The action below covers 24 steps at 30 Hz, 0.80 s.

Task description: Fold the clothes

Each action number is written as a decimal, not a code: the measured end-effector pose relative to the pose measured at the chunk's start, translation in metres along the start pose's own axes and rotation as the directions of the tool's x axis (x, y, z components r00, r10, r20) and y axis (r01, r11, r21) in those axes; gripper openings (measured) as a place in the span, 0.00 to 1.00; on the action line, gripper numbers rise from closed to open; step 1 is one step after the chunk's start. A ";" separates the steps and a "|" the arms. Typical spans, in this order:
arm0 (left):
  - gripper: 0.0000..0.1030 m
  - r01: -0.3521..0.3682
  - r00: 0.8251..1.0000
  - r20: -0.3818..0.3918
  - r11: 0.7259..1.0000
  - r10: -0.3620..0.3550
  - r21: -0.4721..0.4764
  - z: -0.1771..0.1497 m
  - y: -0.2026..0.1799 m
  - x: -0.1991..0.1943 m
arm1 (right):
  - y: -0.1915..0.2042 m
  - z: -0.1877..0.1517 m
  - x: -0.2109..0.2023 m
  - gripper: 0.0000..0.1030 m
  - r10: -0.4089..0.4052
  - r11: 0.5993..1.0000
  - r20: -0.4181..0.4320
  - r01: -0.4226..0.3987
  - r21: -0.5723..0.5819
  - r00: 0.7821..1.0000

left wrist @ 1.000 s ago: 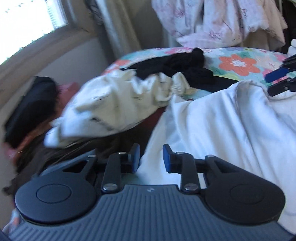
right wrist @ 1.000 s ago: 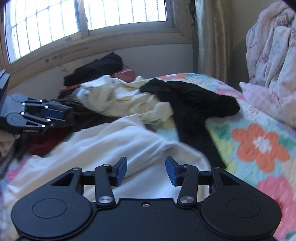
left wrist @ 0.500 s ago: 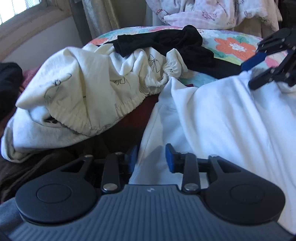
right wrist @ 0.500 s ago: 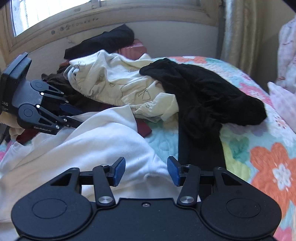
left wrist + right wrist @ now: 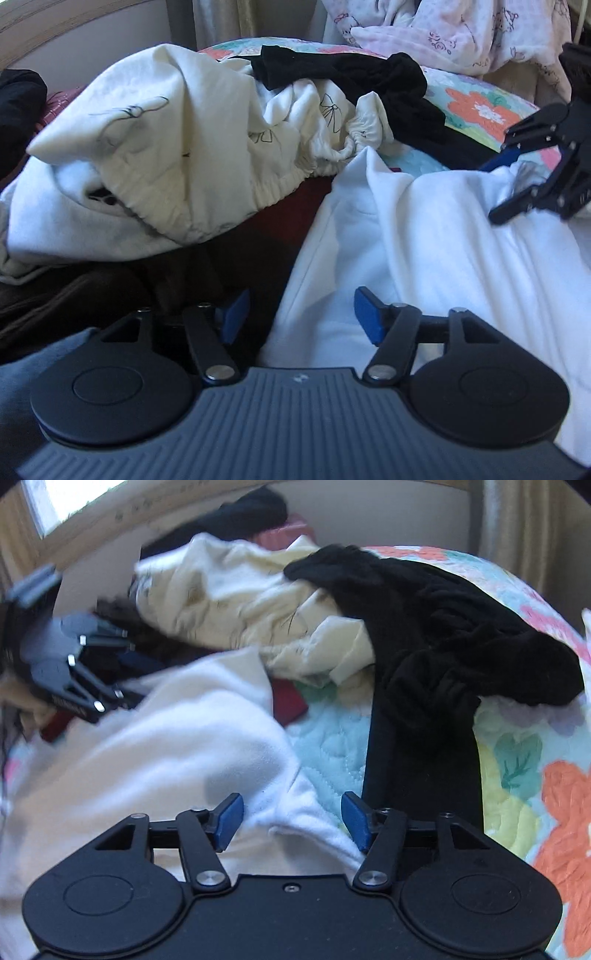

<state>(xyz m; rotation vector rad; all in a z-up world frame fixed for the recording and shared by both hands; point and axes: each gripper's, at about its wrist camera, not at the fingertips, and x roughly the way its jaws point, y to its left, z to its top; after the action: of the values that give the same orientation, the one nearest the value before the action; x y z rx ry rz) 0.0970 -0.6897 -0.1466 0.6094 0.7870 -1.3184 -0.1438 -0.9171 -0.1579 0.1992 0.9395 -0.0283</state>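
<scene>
The plain white soft-knit garment (image 5: 443,236) lies spread across the near part of the bed, and both of your grippers are down at its edges. Your left gripper (image 5: 301,314) has its two blue-padded fingers spread wide; the garment's left edge runs up between them, but neither pad presses on it, so it holds nothing. Your right gripper (image 5: 291,818) is spread just as wide, with a bunched hem of the same white garment (image 5: 184,746) sitting loose in the gap (the cloth meets the right pad's inner face at most, and nothing is pinched).

Counting the heap behind it, you have five more pieces that can be told apart. One cream crumpled garment with small black bow drawings and an elastic gathered hem (image 5: 177,155) lies just beyond the white one. One black crinkled garment (image 5: 354,85) is draped over the cream piece's far side, with a long flat black strip trailing toward you in the right wrist view. One dark red cloth (image 5: 291,206) shows between the cream and white pieces. One dark brown cloth (image 5: 92,288) lies at near left. One more black piece (image 5: 18,103) sits by the wall.

Under them all is one quilted bedspread with orange and pink flowers (image 5: 524,775). One pale pink printed fabric (image 5: 461,33) hangs at the far right.
</scene>
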 end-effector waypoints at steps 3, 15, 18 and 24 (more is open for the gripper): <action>0.51 -0.005 1.000 0.016 1.000 0.005 -0.001 -0.001 -0.004 0.004 | 0.008 -0.003 0.002 0.38 0.000 1.000 0.041 0.000 -0.002 0.999; 0.03 -0.248 0.961 0.156 0.963 0.230 0.109 0.014 -0.033 -0.026 | 0.053 -0.019 -0.055 0.11 -0.206 0.961 0.353 0.257 -0.103 0.913; 0.04 -0.330 0.937 0.173 0.930 0.303 0.162 0.018 -0.037 -0.021 | 0.046 -0.011 -0.039 0.11 -0.219 0.964 0.340 0.257 -0.070 0.915; 0.09 -0.369 0.928 0.118 0.914 0.352 0.170 0.008 -0.034 0.017 | 0.028 -0.002 0.018 0.19 -0.303 0.948 0.169 0.314 -0.045 0.938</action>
<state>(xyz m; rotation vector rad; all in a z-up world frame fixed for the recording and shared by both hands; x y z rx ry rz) 0.0659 -0.7116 -0.1541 0.8039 0.4529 -1.0738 -0.1317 -0.8881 -0.1690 -0.0196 0.8016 -0.2969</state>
